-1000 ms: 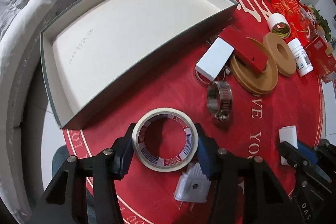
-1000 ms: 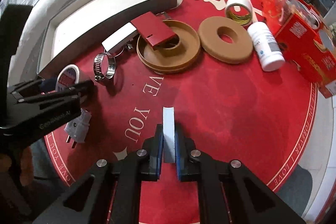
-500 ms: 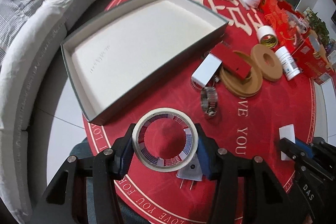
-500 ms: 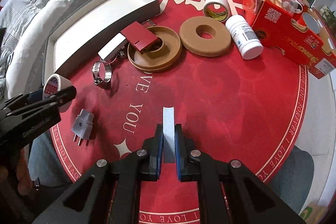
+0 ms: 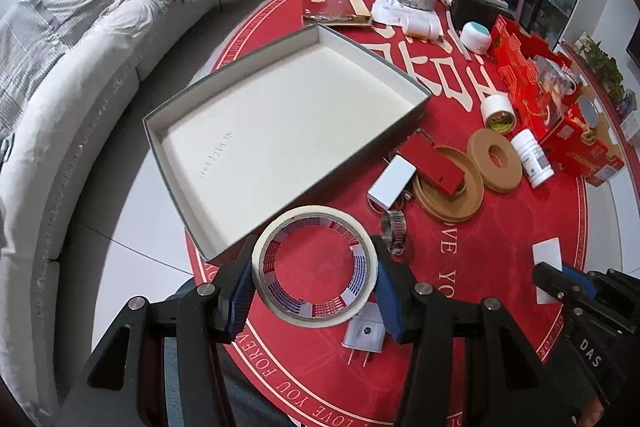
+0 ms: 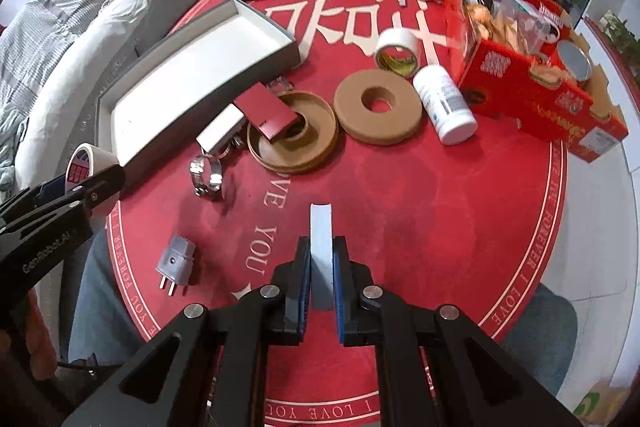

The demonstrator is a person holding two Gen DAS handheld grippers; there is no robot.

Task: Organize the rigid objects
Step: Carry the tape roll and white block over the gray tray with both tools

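Note:
My left gripper (image 5: 314, 267) is shut on a cream tape roll (image 5: 372, 259), held up above the red round table near the front corner of the grey tray (image 5: 240, 99), whose white floor is bare. My right gripper (image 6: 321, 247) is shut on a thin white block (image 6: 321, 227), lifted over the table's near middle. In the left wrist view that block (image 5: 547, 263) and the right gripper (image 5: 560, 281) show at the lower right. In the right wrist view the tape roll (image 6: 86, 159) and the tray (image 6: 200, 67) lie to the left.
On the table lie a white plug adapter (image 6: 176, 261), a metal hose clamp (image 6: 206, 175), a white box (image 6: 222, 133), a dark red box (image 6: 266, 113) on a tan ring dish (image 6: 292, 159), a tan disc (image 6: 378, 107), a white bottle (image 6: 444, 103), another tape roll (image 6: 398, 53) and a red carton (image 6: 532, 83). A grey sofa (image 5: 60, 75) stands left.
Both grippers have risen with their loads, so the table and tray look smaller and farther. The plug adapter stays on the table below the tape roll.

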